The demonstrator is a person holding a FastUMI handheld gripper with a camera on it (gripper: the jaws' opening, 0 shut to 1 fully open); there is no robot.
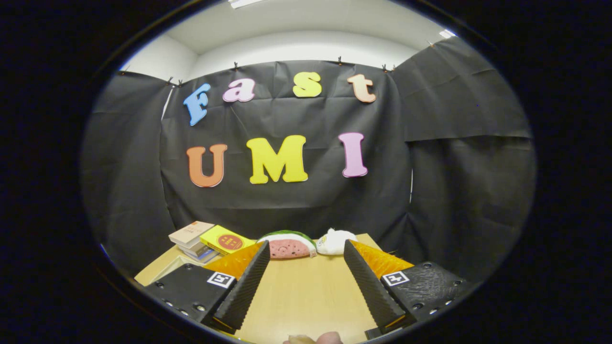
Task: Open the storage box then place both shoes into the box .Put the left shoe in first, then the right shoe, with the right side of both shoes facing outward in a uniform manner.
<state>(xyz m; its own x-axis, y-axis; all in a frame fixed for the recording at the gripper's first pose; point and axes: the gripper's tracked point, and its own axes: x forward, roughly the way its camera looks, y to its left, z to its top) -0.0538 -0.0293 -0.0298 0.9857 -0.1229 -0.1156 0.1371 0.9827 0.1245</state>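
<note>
My gripper (pixel 306 251) is open, its two fingers spread wide over a wooden table (pixel 306 291) with nothing between them. No shoe or storage box is among the things on the table here. Beyond the fingertips, at the table's far edge, lie a watermelon-slice plush (pixel 289 246) and a white plush (pixel 334 241).
A stack of books (pixel 196 241) with a yellow book (pixel 224 240) beside it sits at the far left of the table. A person's fingertips (pixel 315 339) show at the near edge between the fingers. Black cloth walls close the booth behind the table.
</note>
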